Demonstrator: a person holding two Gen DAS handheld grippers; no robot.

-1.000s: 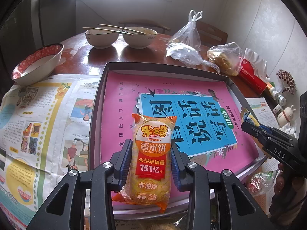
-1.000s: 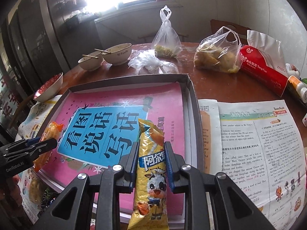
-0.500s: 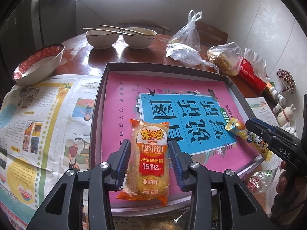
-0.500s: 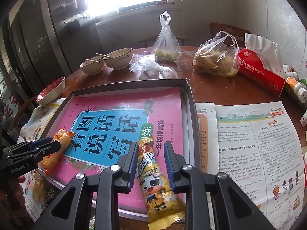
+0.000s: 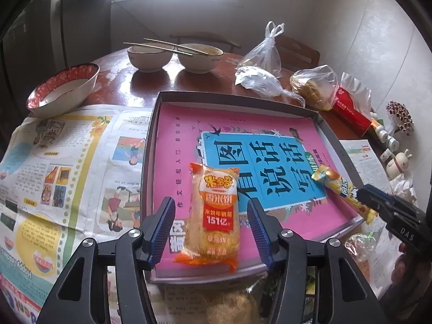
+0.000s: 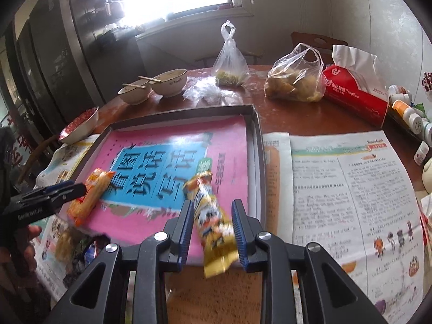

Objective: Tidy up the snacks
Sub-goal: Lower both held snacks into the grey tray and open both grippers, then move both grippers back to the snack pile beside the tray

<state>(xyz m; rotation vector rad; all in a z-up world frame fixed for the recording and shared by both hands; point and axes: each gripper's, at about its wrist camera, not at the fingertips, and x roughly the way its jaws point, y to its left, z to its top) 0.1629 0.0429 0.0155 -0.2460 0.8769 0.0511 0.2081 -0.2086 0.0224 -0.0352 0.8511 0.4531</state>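
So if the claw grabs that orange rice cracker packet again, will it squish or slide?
The rice cracker packet looks puffy and crinkly, so it probably dents a little. Its glossy wrapper might slip. It lies flat in the tray, so rolling seems unlikely.

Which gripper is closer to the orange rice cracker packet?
Left. The left gripper is open with the rice cracker packet lying between its fingers in the tray. The right gripper straddles the yellow cow packet instead.
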